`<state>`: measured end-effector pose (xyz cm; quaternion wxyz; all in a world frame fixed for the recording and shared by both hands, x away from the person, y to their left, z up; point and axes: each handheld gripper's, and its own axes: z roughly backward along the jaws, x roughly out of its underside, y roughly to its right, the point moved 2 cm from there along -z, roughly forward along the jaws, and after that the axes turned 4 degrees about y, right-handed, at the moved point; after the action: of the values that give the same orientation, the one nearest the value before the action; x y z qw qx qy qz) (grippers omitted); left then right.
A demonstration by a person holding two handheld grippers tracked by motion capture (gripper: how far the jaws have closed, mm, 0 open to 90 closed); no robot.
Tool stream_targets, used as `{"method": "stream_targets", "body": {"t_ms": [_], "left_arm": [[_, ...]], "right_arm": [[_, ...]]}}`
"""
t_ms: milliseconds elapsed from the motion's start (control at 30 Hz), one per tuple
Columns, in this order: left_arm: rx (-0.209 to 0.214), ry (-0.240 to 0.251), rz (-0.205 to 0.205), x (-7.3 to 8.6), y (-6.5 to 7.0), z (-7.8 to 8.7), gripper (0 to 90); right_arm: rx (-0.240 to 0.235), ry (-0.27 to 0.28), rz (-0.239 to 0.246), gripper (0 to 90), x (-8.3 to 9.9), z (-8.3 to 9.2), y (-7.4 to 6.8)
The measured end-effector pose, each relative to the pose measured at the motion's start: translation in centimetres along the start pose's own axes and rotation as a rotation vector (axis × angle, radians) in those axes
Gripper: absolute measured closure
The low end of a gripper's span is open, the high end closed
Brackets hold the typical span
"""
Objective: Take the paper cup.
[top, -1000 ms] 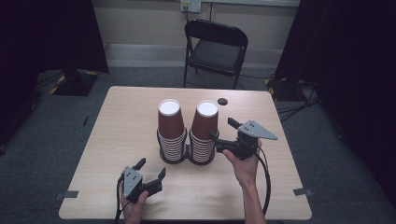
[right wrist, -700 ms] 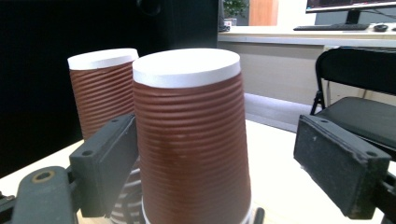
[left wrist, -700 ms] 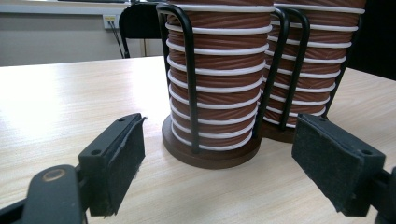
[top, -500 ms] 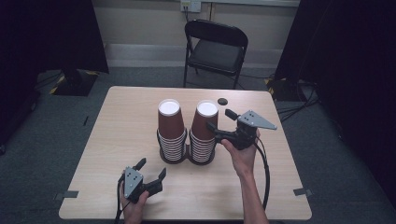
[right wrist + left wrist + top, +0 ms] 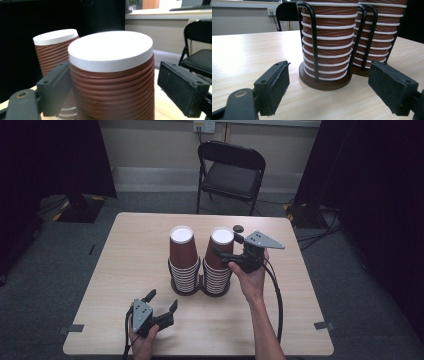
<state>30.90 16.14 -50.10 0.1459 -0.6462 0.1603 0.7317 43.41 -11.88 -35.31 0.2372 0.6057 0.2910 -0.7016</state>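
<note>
Two stacks of upturned brown ribbed paper cups stand mid-table in black wire holders (image 5: 313,42) on round bases: the left stack (image 5: 181,250) and the right stack (image 5: 220,270). My right gripper (image 5: 226,245) is level at the top of the right stack, open, with the top cup (image 5: 110,75) between its pads. The far pad (image 5: 182,87) stands clear of the cup; the other pad (image 5: 56,87) is at its side. The left stack's top (image 5: 55,37) shows behind. My left gripper (image 5: 162,300) rests open near the table's front edge, facing the holder bases (image 5: 322,82), nothing between its pads.
A small black round object (image 5: 238,228) lies on the table (image 5: 130,245) behind the right stack. A black folding chair (image 5: 232,170) stands beyond the far edge. The right gripper's cable (image 5: 276,295) loops over the table's right side.
The right gripper has moved up and left along the right stack, from beside its middle to around its top cup. The left gripper has stayed where it was.
</note>
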Motion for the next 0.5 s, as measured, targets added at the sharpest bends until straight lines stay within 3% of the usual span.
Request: {"method": "stream_targets", "body": {"t_ms": [100,500], "left_arm": [[0.0,-0.001,0.0,0.0,0.0,0.0,17.0],[0.002,0.004,0.002,0.0,0.0,0.0,17.0]], "right_arm": [[-0.017,-0.021,-0.005,12.8,0.5,-0.7,0.1],[-0.003,-0.123,0.003,9.8,2.9,-2.6,0.2]]}}
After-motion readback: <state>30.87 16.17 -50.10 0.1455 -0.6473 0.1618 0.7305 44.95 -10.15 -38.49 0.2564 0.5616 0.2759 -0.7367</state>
